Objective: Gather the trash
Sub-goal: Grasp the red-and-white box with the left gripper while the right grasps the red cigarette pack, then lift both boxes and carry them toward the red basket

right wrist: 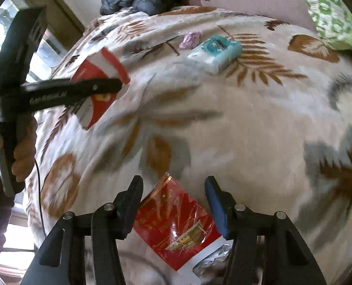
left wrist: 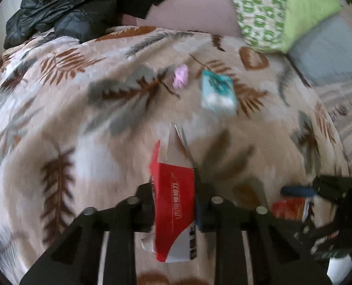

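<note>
While left tool (left wrist: 173,190) clamps red box (left wrist: 173,213), right tool (right wrist: 173,190) straddles red packet (right wrist: 176,223)

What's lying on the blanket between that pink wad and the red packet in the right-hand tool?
Only bare leaf-print blanket, as the right wrist view shows. The teal tissue pack sits beside the pink wad, off the line to the red packet.

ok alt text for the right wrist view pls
The right gripper straddles a red cellophane-wrapped cigarette pack on a leaf-patterned blanket, jaws apart. At left, the left gripper holds a torn red-and-white carton; a teal tissue pack lies beyond.
</note>
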A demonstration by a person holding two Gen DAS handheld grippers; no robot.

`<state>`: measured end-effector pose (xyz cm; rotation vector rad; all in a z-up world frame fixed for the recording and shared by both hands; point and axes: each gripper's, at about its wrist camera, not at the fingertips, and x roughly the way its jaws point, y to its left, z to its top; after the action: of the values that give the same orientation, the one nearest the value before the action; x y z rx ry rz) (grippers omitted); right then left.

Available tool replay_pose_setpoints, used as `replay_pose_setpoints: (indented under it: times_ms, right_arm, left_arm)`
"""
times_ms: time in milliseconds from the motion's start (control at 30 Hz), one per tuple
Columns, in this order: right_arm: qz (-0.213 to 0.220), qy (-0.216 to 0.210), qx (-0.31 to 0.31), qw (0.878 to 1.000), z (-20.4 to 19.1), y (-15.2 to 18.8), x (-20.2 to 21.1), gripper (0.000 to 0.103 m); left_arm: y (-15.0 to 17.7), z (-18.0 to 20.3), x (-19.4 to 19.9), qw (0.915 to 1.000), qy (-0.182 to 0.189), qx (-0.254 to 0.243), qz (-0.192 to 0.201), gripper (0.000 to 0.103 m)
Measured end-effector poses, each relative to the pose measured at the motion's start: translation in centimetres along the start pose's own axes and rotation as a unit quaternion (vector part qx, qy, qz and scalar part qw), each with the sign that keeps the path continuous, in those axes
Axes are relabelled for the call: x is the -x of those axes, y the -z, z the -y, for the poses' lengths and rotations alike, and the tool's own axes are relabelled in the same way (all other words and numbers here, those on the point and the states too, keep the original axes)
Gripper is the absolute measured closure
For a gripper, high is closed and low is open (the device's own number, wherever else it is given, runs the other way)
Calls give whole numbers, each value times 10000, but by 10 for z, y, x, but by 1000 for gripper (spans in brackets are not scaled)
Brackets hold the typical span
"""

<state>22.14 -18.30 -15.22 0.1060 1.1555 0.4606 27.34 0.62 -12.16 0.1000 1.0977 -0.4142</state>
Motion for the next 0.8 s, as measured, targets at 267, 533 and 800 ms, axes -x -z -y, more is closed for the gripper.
replay_pose_setpoints:
  times_ms: [267,533,800]
  right_arm:
    - [176,202,140,9995,3,33,21,15]
    - [148,177,524,9984,-15,33,17,14]
    - [366,-126,589,9975,-11,33,36,5]
  left_arm:
    - [43,-11,33,9996,28,102,267,24]
    - [18,-27,6,9961,-722,188,469,22]
    - [12,-28,-35,9991,-368,166,155,7]
